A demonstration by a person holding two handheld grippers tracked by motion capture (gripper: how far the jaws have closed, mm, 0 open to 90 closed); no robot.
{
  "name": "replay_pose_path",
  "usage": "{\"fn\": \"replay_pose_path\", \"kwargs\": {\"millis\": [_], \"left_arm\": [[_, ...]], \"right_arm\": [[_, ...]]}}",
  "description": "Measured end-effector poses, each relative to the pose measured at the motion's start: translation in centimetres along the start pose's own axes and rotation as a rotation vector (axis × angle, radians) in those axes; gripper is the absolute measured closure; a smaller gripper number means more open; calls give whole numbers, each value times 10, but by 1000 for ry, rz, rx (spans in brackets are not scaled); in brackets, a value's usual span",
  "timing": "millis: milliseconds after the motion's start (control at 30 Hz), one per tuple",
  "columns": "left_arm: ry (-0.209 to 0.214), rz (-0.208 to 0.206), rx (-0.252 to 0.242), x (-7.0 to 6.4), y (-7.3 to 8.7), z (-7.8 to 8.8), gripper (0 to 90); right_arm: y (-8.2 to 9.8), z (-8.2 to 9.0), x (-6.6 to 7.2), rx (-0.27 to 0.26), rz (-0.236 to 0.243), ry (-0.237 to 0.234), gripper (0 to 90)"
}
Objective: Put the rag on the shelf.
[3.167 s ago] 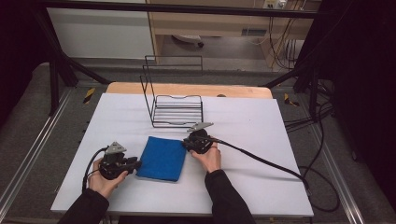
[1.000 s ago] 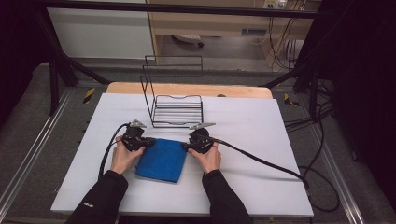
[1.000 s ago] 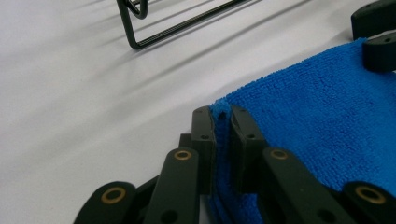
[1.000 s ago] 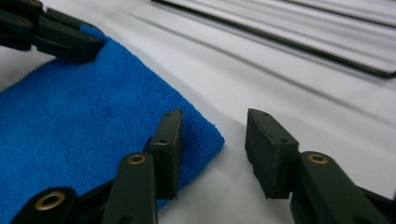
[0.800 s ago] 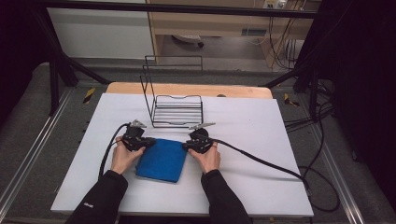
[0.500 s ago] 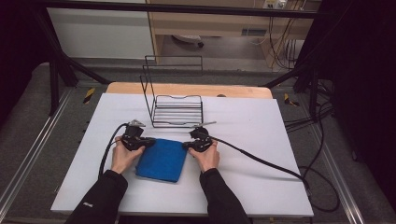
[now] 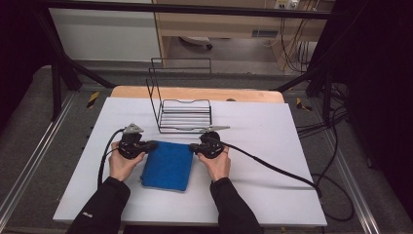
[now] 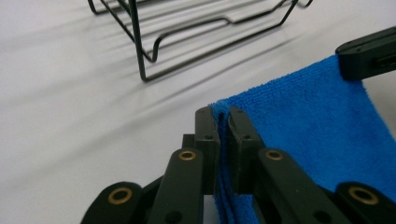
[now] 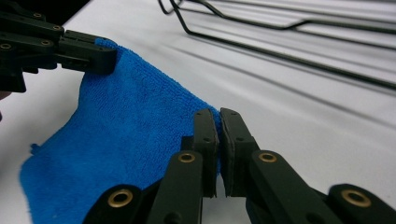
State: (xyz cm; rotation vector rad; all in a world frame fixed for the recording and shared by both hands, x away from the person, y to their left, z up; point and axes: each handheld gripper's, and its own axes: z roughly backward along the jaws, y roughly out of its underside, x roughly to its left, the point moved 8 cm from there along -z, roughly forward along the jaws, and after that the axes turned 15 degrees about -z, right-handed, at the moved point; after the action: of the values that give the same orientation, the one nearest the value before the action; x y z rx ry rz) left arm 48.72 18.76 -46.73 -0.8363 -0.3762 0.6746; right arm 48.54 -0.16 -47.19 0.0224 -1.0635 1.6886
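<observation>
A folded blue cloth (image 7: 168, 165) lies on the white table (image 7: 272, 131) between the two hands. My left gripper (image 7: 153, 145) is shut on its far left corner; in the left gripper view the jaws (image 8: 223, 116) pinch the cloth's (image 8: 317, 135) edge. My right gripper (image 7: 193, 147) is shut on the far right corner, and in the right gripper view its jaws (image 9: 218, 116) close on the cloth (image 9: 126, 140). The far edge hangs stretched between the two grippers, a little off the table.
A black wire rack (image 7: 185, 114) stands just beyond the cloth, close to both grippers. The right gripper's cable (image 7: 272, 168) trails across the table to the right edge. A wooden strip (image 7: 195, 92) borders the table's far side.
My left gripper has gone from the cloth's near left side to its far left corner and risen slightly. The right gripper has stayed at the far right corner.
</observation>
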Motion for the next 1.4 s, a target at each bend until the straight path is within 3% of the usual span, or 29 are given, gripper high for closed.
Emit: {"fn": "replay_pose_path", "kwargs": {"millis": [433,500,1067,1400], "left_arm": [[-30,-54,-106,-12,-21,31,839],[-37,-63,-114,-14,-24,35,839],[-105,-55,-255,-19,-49,70,839],[-119,-68,-289,-25,-59,78,839]], "right_arm": [[-14,29,17,-90,103,-41,866],[-17,34,20,-107,139,-40,865],[-40,64,47,-216,246,-72,867],[-47,81,54,-276,286,-86,867]]}}
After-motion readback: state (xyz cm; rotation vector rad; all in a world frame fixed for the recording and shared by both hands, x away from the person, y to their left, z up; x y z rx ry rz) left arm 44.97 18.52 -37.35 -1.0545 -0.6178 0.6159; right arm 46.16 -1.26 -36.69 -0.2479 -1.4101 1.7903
